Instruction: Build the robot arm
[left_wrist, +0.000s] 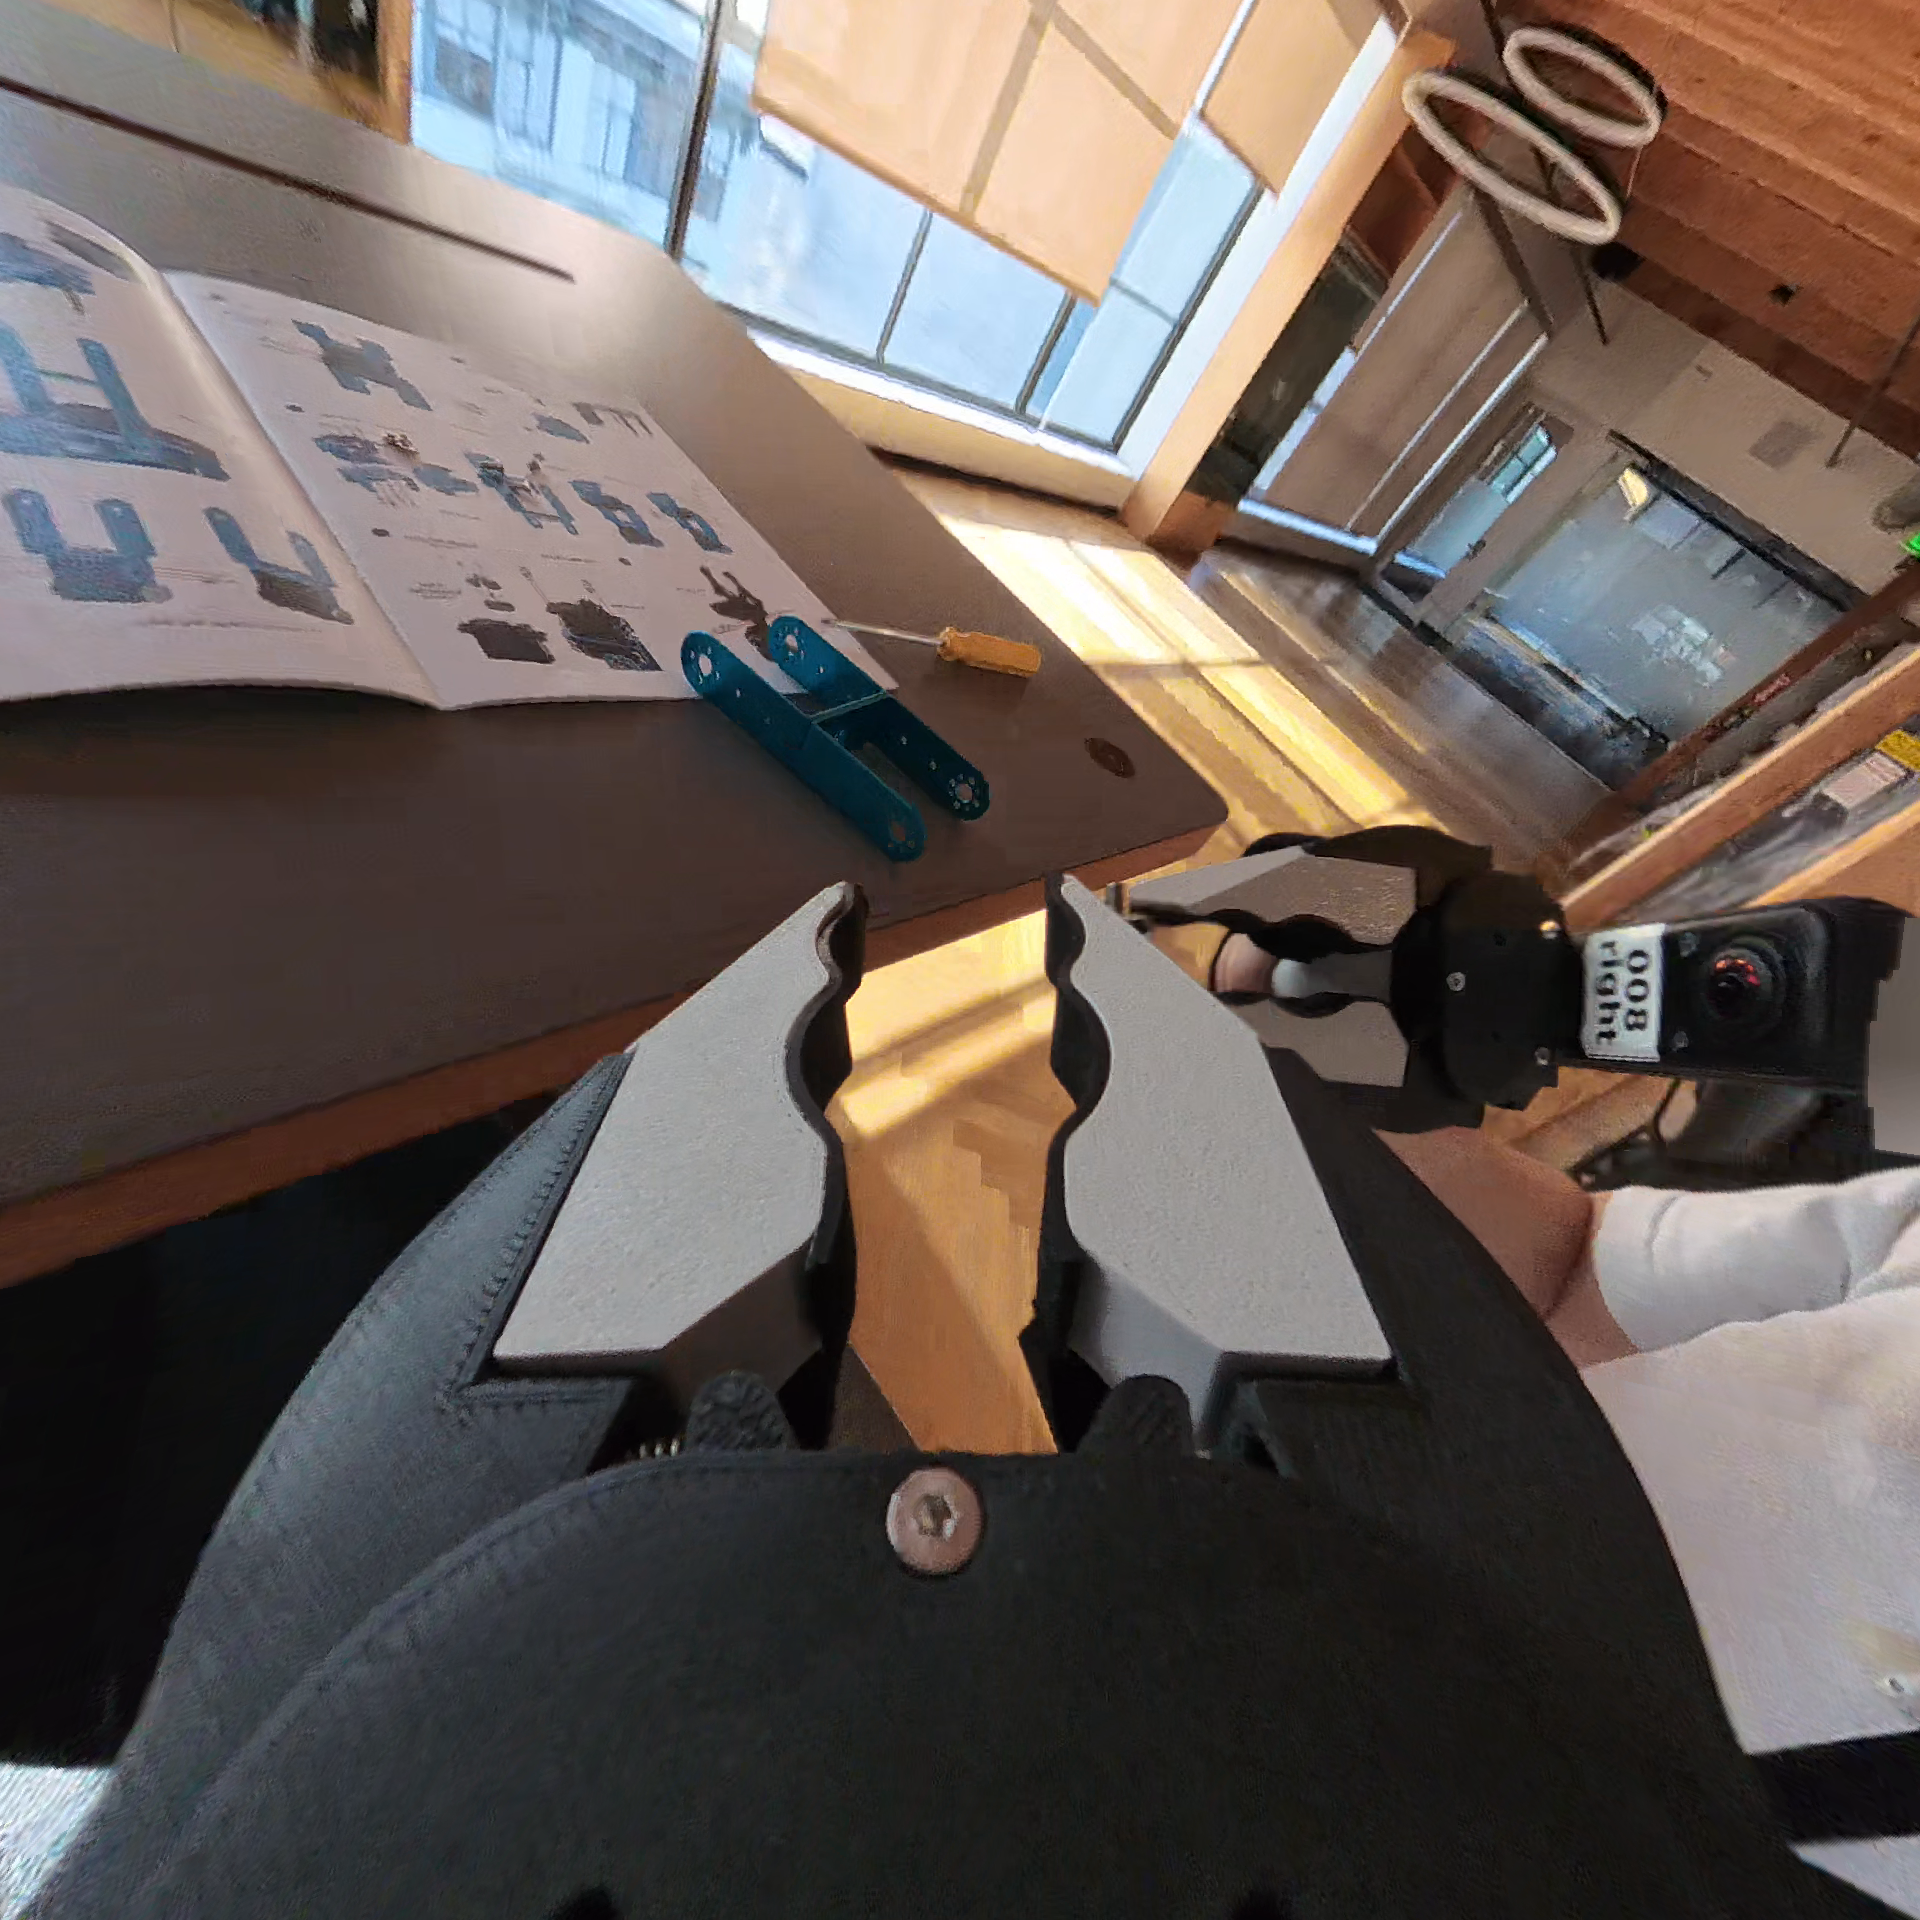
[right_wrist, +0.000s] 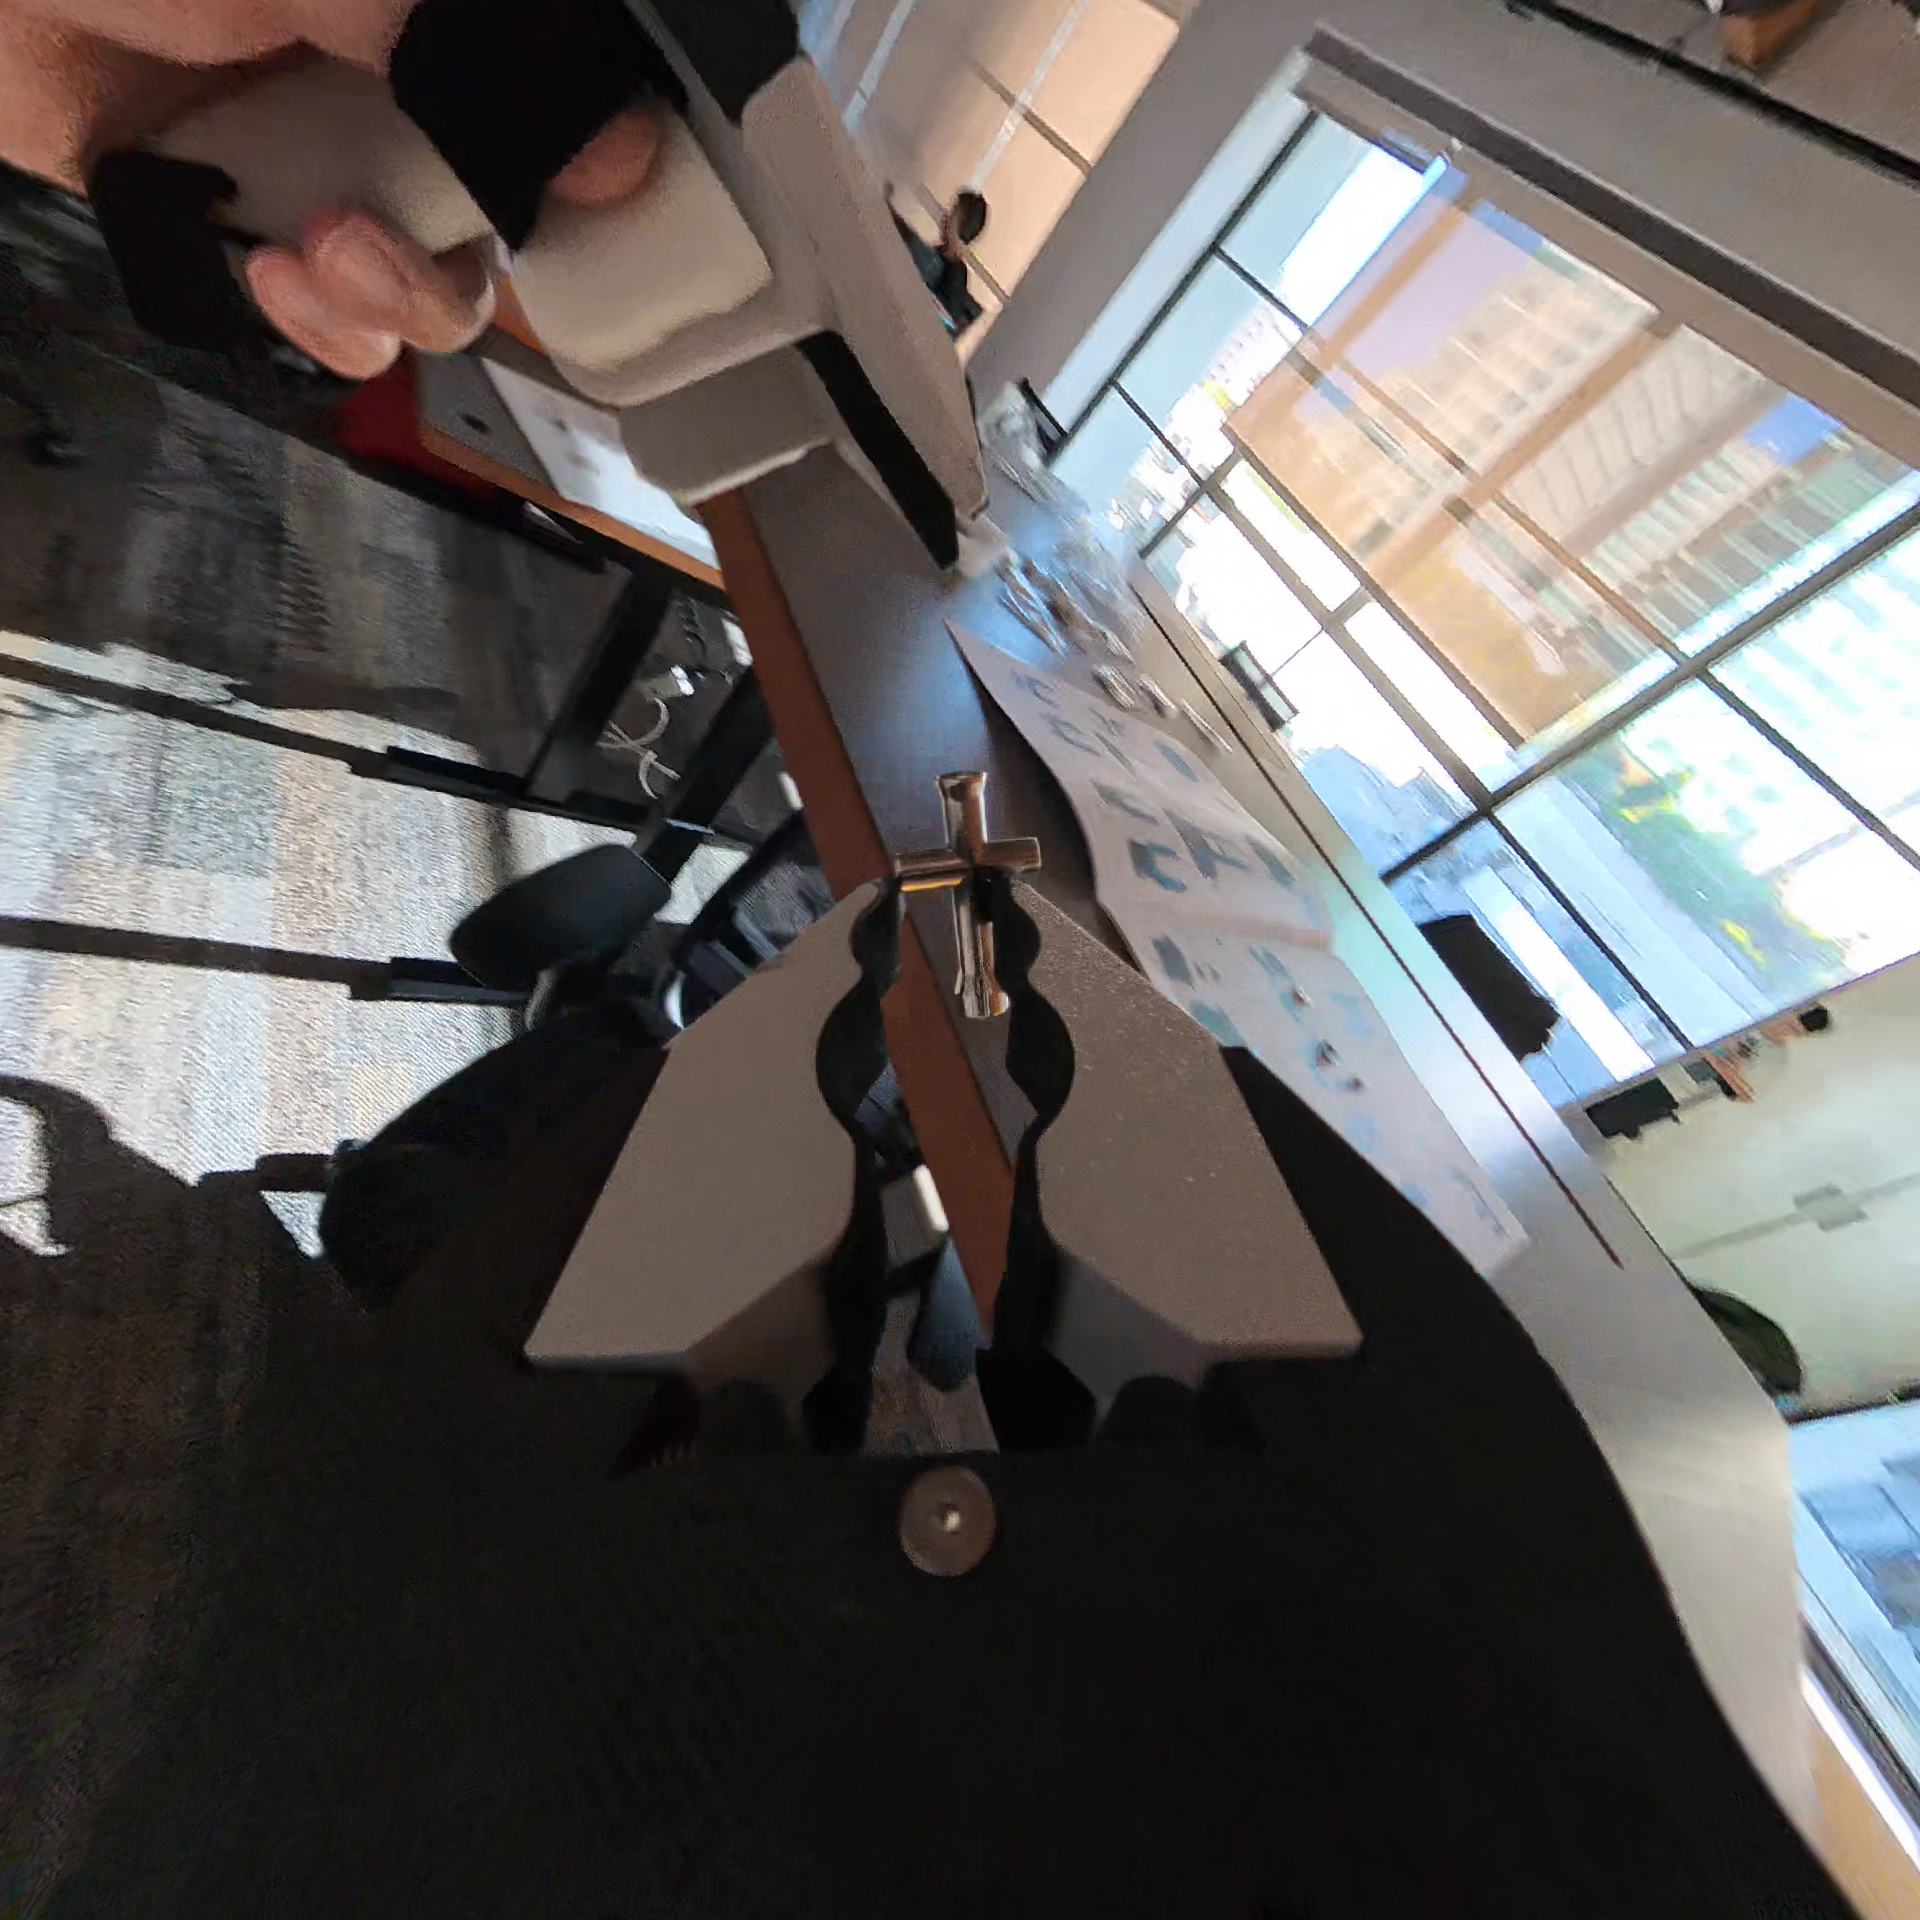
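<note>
Presently, item by item.

1. Left gripper: jaws stand moderately wide with nothing between them. The tips hang just off the near edge of the bench, with wood floor showing through the gap. A person's hand grips its handle.

2. Right gripper: jaws are narrow and closed on a small silver cross-shaped tool, pinched right at the tips. The crossbar spans the gap from one tip to the other. The longer stem runs fore and aft along the line of the jaws, one end poking out ahead of the tips and the other lying back in the gap, close to the right-side finger. This gripper sits to the right of the left jaws, near them and off the bench edge.

3. Blue metal bracket: an H-shaped piece of two drilled strips, lying flat on the bench just ahead of the left jaws and slightly to their left. Its long axis points diagonally away from the tips. The left jaws are the nearer pair.

4. Yellow-handled screwdriver: lies beyond the bracket, its shaft pointing left toward the page corner.

5. Open instruction booklet: lies ahead and well left of the left jaws, with the far end of the bracket overlapping its corner.

6. White sleeve: lies right of the left jaws, behind the right gripper.
</note>
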